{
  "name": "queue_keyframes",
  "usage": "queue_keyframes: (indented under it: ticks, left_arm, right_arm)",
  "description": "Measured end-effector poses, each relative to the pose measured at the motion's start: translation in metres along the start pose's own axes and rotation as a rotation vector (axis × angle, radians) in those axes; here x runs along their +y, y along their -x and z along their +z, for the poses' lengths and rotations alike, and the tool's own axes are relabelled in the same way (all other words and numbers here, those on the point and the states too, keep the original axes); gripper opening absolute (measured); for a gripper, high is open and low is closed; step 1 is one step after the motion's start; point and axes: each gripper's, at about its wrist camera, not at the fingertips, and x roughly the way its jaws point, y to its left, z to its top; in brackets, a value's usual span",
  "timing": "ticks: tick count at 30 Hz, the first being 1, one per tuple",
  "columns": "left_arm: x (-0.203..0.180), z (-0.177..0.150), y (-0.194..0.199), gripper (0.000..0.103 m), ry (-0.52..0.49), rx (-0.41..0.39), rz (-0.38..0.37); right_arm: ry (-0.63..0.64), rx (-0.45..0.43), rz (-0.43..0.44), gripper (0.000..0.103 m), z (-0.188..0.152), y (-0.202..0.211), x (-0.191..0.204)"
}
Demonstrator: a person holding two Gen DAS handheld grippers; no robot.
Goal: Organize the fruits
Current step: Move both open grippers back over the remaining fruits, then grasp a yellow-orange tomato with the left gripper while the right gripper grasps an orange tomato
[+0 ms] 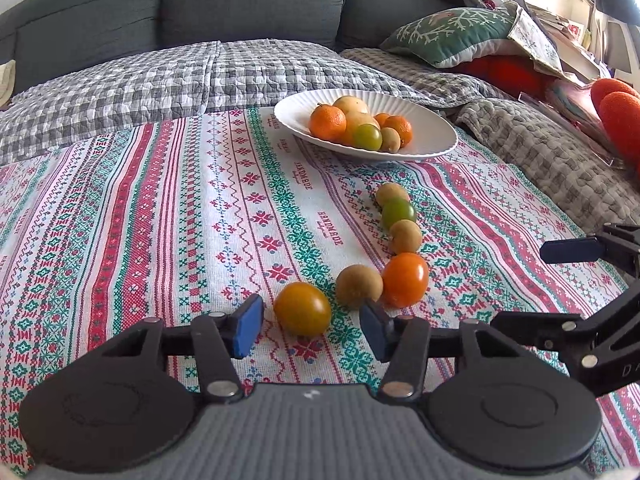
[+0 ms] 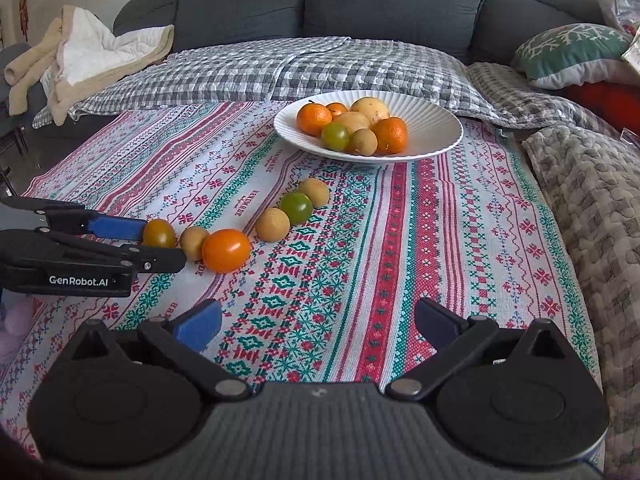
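Several small fruits lie in a row on the patterned cloth: an amber tomato (image 1: 302, 308) (image 2: 159, 233), a brown longan (image 1: 359, 285) (image 2: 193, 242), an orange tomato (image 1: 405, 279) (image 2: 225, 250), another longan (image 1: 405, 236) (image 2: 272, 224), a green tomato (image 1: 398, 213) (image 2: 296, 207) and a far longan (image 1: 391, 193) (image 2: 314, 192). My left gripper (image 1: 311, 326) (image 2: 160, 240) is open, its pads either side of the amber tomato, just short of it. My right gripper (image 2: 318, 326) is open and empty above bare cloth. A white plate (image 1: 436, 136) (image 2: 440, 128) holds oranges and other fruit.
The cloth (image 2: 400, 260) covers a low surface in front of a grey sofa (image 2: 360, 4) with checked quilts. A green cushion (image 1: 448, 36) and blankets lie to the right. Towels (image 2: 80, 56) lie at the far left.
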Motion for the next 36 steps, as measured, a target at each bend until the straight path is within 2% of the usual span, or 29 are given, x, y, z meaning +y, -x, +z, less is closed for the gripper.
queue_keyframes:
  ticks: [2, 5, 16, 28, 34, 36]
  left_arm:
    - [0.0, 0.001, -0.002, 0.039, 0.004, 0.006, 0.003]
    - [-0.001, 0.003, -0.002, 0.024, -0.013, 0.017, 0.011]
    - [0.005, 0.005, 0.002, 0.023, 0.005, 0.077, -0.002]
    - [0.006, 0.004, 0.004, 0.023, 0.027, 0.088, 0.005]
    - [0.004, 0.004, 0.005, 0.023, 0.018, 0.091, 0.011]
    - [0.004, 0.004, 0.004, 0.023, 0.017, 0.092, 0.011]
  right_arm:
    - [0.009, 0.004, 0.017, 0.102, 0.001, -0.004, 0.005]
    - [0.031, 0.011, 0.033, 0.101, 0.003, -0.01, 0.014]
    - [0.098, 0.038, 0.06, 0.077, 0.015, -0.035, 0.034]
    - [0.199, 0.03, 0.078, 0.056, 0.024, -0.047, 0.052]
    - [0.239, 0.025, 0.092, 0.041, 0.024, -0.046, 0.055]
    - [0.244, 0.024, 0.092, 0.032, 0.025, -0.045, 0.055]
